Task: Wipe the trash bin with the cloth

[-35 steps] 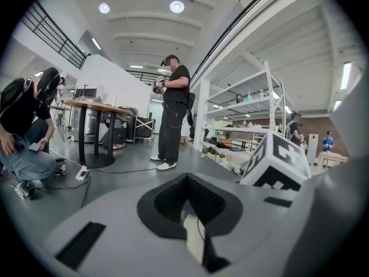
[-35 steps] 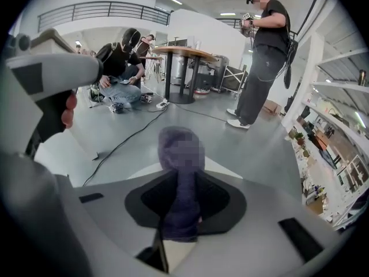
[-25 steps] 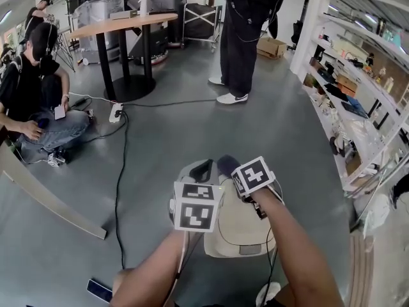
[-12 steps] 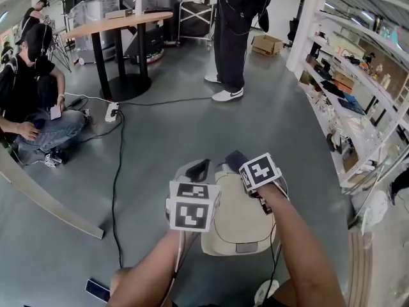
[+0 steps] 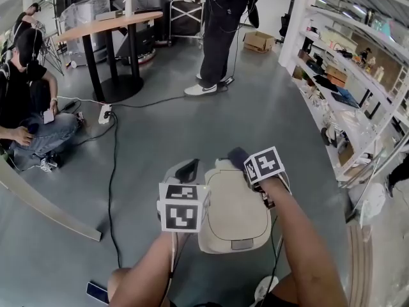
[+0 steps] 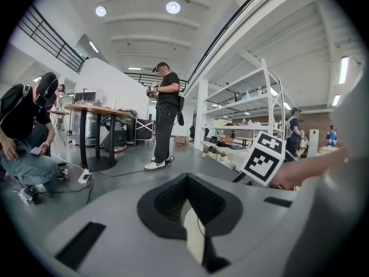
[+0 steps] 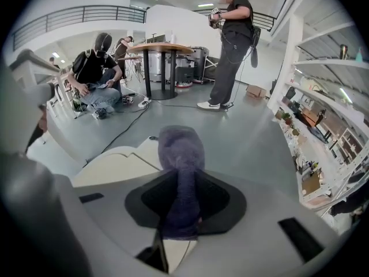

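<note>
A trash bin [image 5: 233,210] with a cream lid stands on the grey floor right below me. My right gripper [image 5: 243,162] is shut on a dark purple cloth [image 5: 236,157] at the lid's far edge. In the right gripper view the cloth [image 7: 180,154] sticks out from between the jaws of the right gripper [image 7: 181,198], with the bin lid [image 7: 118,163] just beyond to the left. My left gripper [image 5: 186,170] hovers at the bin's far left side. In its own view the left gripper [image 6: 187,198] is shut with nothing in it.
A black cable [image 5: 112,171] runs across the floor to a power strip [image 5: 104,112]. A person sits at the left [image 5: 25,107] and another stands ahead [image 5: 217,18]. A round table [image 5: 105,24] is behind, shelves [image 5: 345,75] line the right, and a phone [image 5: 99,291] lies near left.
The right gripper has slid a little to the right along the lid's far edge with the cloth. The standing person has taken a step. My view has shifted slightly.
</note>
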The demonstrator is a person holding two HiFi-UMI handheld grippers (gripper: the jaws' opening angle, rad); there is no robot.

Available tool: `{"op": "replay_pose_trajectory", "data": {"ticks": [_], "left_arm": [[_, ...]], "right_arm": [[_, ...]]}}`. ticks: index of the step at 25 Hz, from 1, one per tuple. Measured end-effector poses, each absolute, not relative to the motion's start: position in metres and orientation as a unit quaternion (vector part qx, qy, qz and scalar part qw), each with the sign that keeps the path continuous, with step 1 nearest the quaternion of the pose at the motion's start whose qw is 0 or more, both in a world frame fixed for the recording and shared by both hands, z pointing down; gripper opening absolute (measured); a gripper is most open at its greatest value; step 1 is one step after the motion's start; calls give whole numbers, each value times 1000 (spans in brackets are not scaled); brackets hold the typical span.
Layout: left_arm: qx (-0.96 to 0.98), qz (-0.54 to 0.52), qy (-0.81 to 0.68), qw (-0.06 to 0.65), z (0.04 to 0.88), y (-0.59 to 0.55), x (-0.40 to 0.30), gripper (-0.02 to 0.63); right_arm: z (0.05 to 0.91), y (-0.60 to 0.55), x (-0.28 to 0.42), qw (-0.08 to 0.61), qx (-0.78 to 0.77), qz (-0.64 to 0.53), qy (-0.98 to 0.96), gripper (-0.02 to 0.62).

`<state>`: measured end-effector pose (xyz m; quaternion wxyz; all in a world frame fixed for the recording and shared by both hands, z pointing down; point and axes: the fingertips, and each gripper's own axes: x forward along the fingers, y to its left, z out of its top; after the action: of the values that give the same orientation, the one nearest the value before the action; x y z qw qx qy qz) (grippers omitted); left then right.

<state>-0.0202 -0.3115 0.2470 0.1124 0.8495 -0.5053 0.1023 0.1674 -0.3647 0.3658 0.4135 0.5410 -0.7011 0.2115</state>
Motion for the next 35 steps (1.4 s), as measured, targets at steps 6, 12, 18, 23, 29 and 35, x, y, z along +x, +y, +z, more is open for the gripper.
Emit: {"op": "replay_pose_trajectory", "data": {"ticks": [6, 12, 18, 23, 29, 35], "left_arm": [[847, 93, -509, 124, 247, -306, -32, 0], [845, 97, -514, 114, 244, -296, -38, 0], [845, 89, -515, 114, 235, -286, -45, 0], [847, 89, -510, 124, 236, -276, -45, 0], [846, 90, -510, 128, 236, -271, -49, 0], [836, 81, -525, 141, 235, -273, -67, 0]], "right_arm": [[348, -360, 137, 358, 527, 214, -740, 92], [315, -344, 82, 336, 483, 206, -782, 91], [327, -321, 36, 367, 449, 205, -789, 92], [354, -300, 25, 405, 436, 202, -778, 91], [358, -297, 23, 427, 442, 189, -766, 91], [357, -296, 34, 428, 454, 190, -758, 91]]}}
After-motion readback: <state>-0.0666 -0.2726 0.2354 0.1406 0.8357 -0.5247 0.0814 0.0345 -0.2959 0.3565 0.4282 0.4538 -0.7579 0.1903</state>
